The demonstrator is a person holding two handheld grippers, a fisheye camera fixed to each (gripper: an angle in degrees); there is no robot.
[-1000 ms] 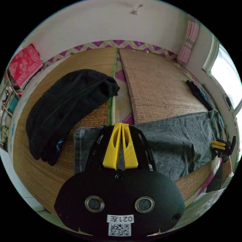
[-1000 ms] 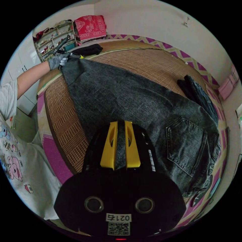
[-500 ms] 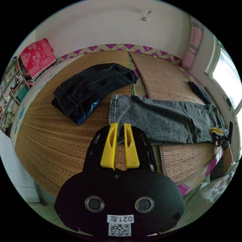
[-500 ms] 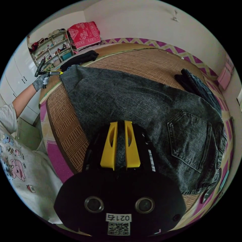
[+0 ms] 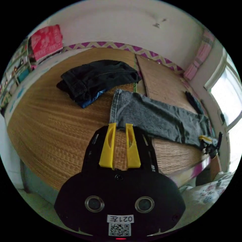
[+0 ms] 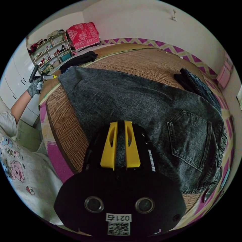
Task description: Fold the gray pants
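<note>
Gray pants (image 5: pixel 161 118) lie flat; our left hand-held gripper (image 5: pixel 119 126) has released the hem, jaws parted, empty. Right hand-held gripper (image 6: pixel 120 123) clamps the waist edge.

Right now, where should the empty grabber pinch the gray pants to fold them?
Probably the leg cuff, the end of the gray pants nearest the left gripper, whose jaws stand apart over the mat. The hem lies flat with an open straight edge, so come in low from the bare-mat side. The right gripper is clamped near the waist.
</note>
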